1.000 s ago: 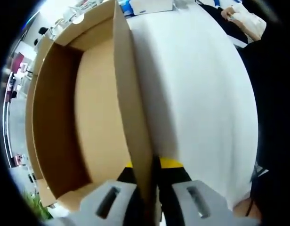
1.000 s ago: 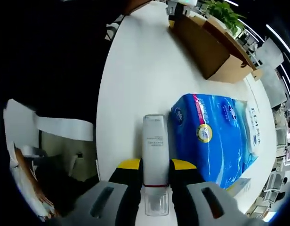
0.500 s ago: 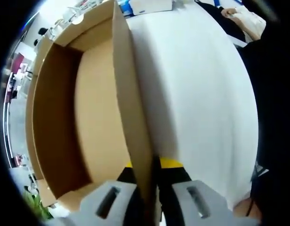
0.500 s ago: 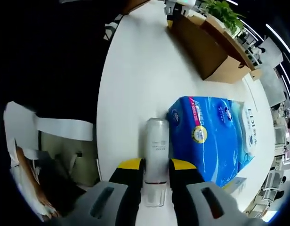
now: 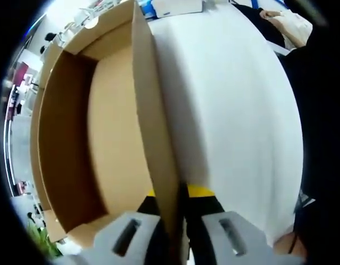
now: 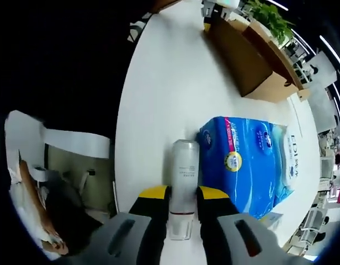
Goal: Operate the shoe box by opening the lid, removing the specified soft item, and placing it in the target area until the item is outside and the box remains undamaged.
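While left jaws stay clamped on the box wall (image 5: 153, 138), right jaws have released the bottle (image 6: 182, 182).

Open brown cardboard shoe box (image 5: 109, 138), empty inside, one wall between the left gripper's (image 5: 173, 207) jaws.

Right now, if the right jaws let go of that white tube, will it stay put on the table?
Probably it stays: the white tube lies on its side on the flat table, beside the blue pack. Being round, it may roll if nudged sideways. It looks like smooth plastic, so likely slippery and light.
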### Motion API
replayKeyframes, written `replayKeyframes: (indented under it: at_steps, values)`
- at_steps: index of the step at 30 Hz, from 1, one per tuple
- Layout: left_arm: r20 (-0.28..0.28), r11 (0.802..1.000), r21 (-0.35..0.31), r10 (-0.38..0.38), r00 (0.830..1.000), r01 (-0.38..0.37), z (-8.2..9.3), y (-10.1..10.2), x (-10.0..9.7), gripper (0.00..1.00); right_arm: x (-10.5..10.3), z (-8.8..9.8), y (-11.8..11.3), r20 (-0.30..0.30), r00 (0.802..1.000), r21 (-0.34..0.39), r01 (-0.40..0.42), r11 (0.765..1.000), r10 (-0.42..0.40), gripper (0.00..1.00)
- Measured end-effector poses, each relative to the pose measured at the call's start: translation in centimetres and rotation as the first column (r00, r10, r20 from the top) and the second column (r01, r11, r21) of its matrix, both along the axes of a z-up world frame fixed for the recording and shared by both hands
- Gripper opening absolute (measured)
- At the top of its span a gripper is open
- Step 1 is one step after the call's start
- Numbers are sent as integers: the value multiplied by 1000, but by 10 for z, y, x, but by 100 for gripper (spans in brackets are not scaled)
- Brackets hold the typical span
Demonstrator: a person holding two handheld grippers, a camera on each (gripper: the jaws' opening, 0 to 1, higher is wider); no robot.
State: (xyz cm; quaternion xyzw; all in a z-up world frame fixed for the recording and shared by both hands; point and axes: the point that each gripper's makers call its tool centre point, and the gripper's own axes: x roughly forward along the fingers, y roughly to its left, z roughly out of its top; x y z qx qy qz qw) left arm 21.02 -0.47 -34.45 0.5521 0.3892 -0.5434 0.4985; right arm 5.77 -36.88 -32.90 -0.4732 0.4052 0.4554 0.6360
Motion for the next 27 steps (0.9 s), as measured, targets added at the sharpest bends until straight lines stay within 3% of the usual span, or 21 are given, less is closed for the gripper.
replayKeyframes:
  at_steps: [10,27]
  values:
    - [2,1000,0,1,1000,-1,0,0,0,4,3,0,1,6,999,-29,-50,998,51,19]
    - [7,1000,1,7,1000,-7,0,1,0,4,3,1,4,17,999,-14,-33,999,34,20]
